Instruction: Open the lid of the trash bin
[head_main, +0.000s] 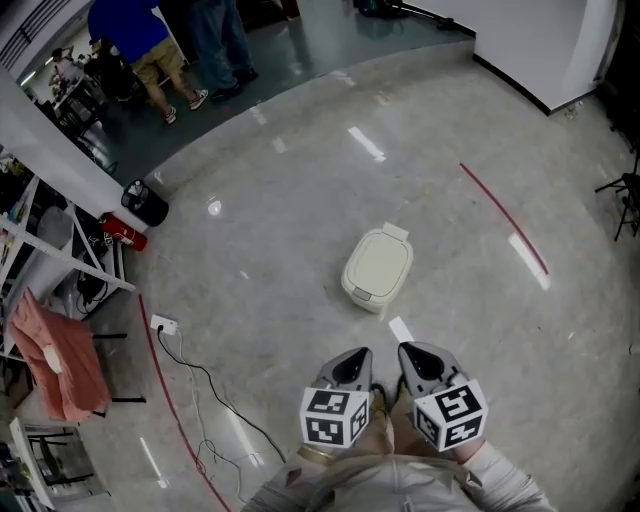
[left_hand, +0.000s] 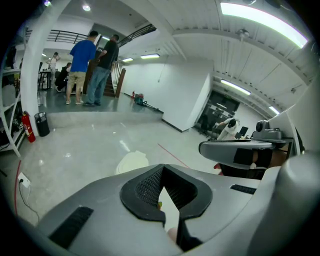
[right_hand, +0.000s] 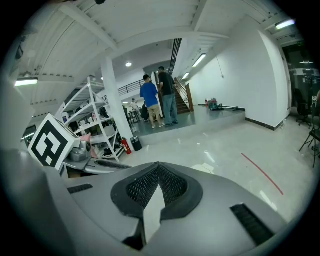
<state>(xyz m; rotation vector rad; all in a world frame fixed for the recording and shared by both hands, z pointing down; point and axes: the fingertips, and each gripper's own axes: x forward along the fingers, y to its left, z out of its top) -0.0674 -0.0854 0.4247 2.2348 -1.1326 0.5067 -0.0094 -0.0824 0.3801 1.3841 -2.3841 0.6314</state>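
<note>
A cream trash bin (head_main: 378, 266) stands alone on the grey floor with its lid down. Both grippers hang close to the person's body, well short of the bin and not touching it. The left gripper (head_main: 352, 357) and the right gripper (head_main: 415, 352) sit side by side, jaws pointing toward the bin, each shut with nothing held. In the left gripper view the bin (left_hand: 132, 162) shows just past the shut left gripper (left_hand: 161, 167). Only a sliver of the bin (right_hand: 205, 169) peeks over the right gripper (right_hand: 158, 165) in the right gripper view.
A white tape patch (head_main: 400, 329) lies between grippers and bin. A power strip with black cable (head_main: 163, 324) trails at left, beside a shelf rack (head_main: 60, 250), red fire extinguisher (head_main: 125, 232) and small black bin (head_main: 147, 203). A red floor line (head_main: 503, 217) runs right. People (head_main: 150, 45) stand far back.
</note>
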